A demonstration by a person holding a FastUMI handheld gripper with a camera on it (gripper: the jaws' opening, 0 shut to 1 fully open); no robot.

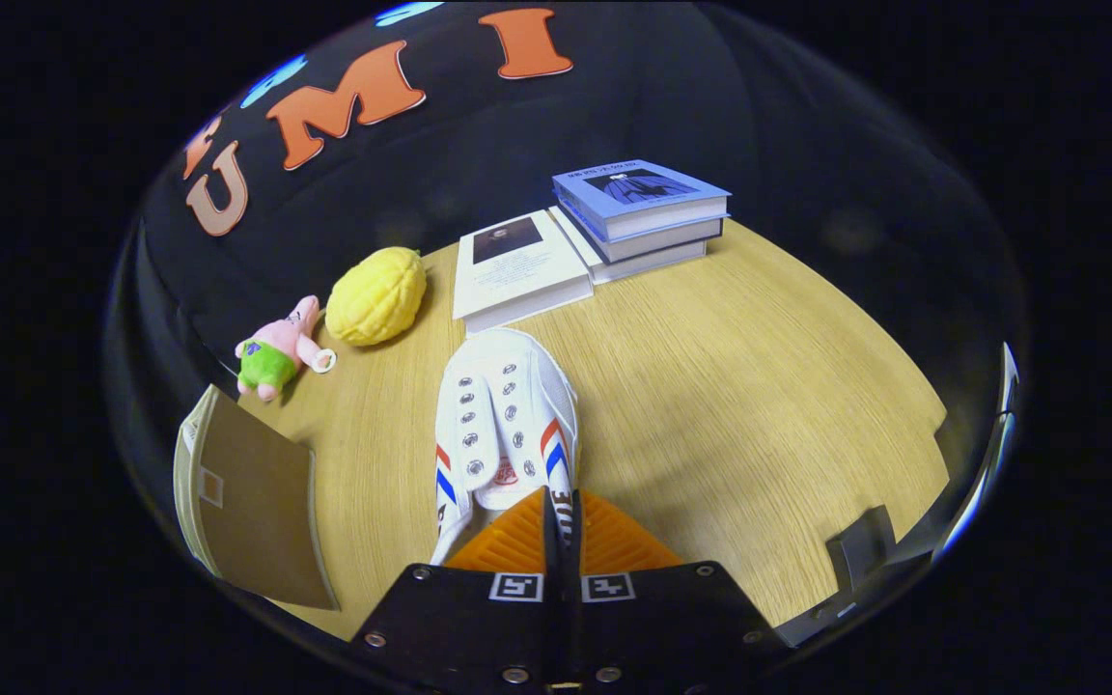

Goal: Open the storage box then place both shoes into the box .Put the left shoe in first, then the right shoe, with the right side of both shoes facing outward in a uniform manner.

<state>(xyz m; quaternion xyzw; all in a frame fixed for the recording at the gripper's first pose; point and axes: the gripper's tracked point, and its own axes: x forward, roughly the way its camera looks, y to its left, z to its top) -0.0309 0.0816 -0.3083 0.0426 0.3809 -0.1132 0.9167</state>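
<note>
Tool (561, 512) nearly closed, orange fingers (508, 550) pinched on the heel rim of a white shoe (508, 415); only a thin gap left, filled by the heel tab. Shoe pointing away from the fingers, toe close to the books (556, 261), sole apparently just above or on the wooden surface (759, 405); hard to tell which. Box (247, 502) off to the left of the fingers, flap open and tilted, interior hidden.

Risks, as judged from here: grip on a thin fabric edge only, so a likely swing or slip of the toe during the carry. Possible snag on the flap at entry. Unclear whether left or right shoe, so wrong order a real hazard. Side facing outward easily reversed by a twist of the wrist. Plush toy (276, 352) and yellow lump (377, 294) near the box, open to a knock from the toe.
</note>
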